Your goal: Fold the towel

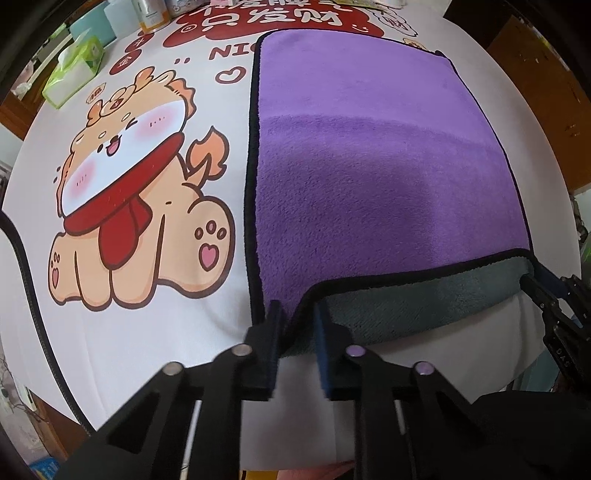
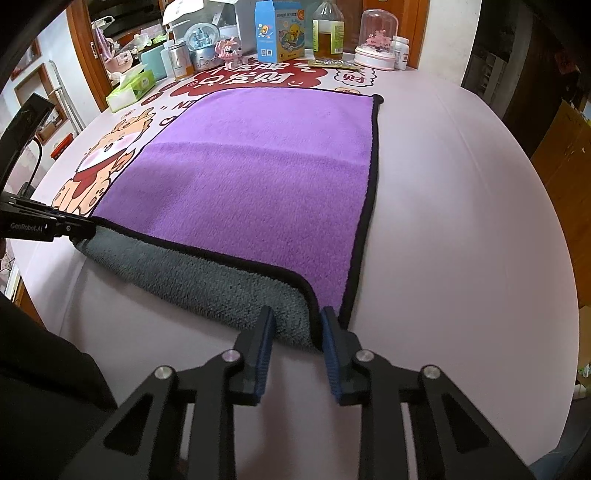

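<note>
Two hand-held grippers, left (image 1: 295,317) and right (image 2: 297,321), spread apart, straddle fluffy purple-grey towel's (image 2: 258,177) near corners.

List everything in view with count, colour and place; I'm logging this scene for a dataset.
towel: 1, purple top, grey underside, black trim; flat on the table, near edge lifted
tablecloth: 1, pale with an orange cartoon dog and red lettering; covers the table
tissue pack: 1, green; far left edge
blue carton: 1, duck picture; far edge
glass bottle: 1, yellowish liquid; beside the carton
dome ornament: 1, clear over pink; far right
white pill bottle: 1; beside the dome
left gripper: 1, black; at the towel's near left corner
right gripper: 1, black, blue pads; at the near right corner
</note>
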`<state>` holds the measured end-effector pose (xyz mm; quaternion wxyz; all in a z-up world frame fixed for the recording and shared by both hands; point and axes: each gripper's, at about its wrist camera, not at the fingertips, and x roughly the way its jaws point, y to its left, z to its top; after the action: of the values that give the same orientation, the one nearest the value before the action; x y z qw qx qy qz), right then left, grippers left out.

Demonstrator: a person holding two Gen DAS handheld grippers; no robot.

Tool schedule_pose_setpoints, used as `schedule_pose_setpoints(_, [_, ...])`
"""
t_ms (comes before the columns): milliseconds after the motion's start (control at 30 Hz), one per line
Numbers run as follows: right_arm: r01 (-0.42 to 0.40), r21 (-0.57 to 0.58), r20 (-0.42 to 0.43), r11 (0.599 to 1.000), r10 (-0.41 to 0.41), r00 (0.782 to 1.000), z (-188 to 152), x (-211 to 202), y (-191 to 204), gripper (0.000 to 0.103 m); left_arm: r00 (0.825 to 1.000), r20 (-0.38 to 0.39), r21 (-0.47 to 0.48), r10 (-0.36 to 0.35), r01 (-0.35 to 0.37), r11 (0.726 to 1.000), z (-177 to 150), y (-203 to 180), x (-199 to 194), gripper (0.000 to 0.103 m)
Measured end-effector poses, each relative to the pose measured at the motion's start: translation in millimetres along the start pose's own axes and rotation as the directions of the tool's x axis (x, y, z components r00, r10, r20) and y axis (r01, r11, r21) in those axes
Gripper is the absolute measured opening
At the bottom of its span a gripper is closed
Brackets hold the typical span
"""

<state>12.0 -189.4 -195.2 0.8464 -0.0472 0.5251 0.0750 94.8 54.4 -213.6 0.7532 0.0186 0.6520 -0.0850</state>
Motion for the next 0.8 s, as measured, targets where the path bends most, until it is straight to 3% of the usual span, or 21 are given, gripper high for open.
schedule_pose_setpoints(267, [0.013, 0.013, 0.002, 1.000, -0.013, 1.000, -4.9, -4.1, -3.3, 0.006, 1.000, -0.005, -0.019, -0.030, 0.030, 0.999, -3.6, 1.0, 0.8, 0.007])
schedule_pose_setpoints(800, [0.000, 0.017, 0.019, 1.000, 0.000, 1.000, 3.4, -8.5, -10.2, 0.004, 0.999, 0.006, -0.002, -0.033, 0.033, 0.999, 6.9, 7.0, -18.8, 0.006])
